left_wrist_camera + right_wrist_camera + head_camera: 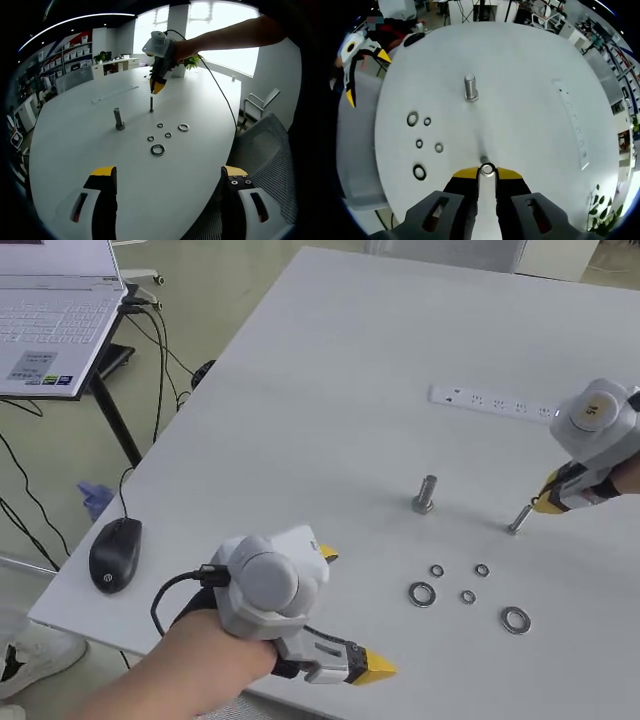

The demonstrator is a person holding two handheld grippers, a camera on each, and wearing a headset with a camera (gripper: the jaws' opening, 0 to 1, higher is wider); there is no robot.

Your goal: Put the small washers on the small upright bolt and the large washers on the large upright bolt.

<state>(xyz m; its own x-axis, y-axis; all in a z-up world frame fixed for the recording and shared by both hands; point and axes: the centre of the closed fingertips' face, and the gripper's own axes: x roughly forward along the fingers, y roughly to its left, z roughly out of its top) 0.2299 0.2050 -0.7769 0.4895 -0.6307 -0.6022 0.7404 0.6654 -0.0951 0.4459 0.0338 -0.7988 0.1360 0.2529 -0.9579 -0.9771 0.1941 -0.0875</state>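
Pinching the small bolt (518, 519) near its top, the right claw (487, 175) has its yellow-tipped jaws pressed against the shaft from both sides. In the head view the bolt leans a little, with its lower end down at the white desk (330, 390). The left claw (169, 172) hangs over the near edge of the desk, its jaws spread wide, well apart from the bolts.

The large bolt (425, 495) stands upright on its head, near the small bolt on its left and not touching it. Five washers lie flat on the desk, closer to the person than the two bolts. Three small washers (468, 597) sit in the middle of the group. Two large washers (422, 593) lie at its outer ends, one left and one right. Each washer lies apart from the others.

A white power strip (490, 402) lies beyond the bolts. A black mouse (115, 553) sits near the desk's left corner, and a laptop (55, 310) rests on a stand beside the desk.
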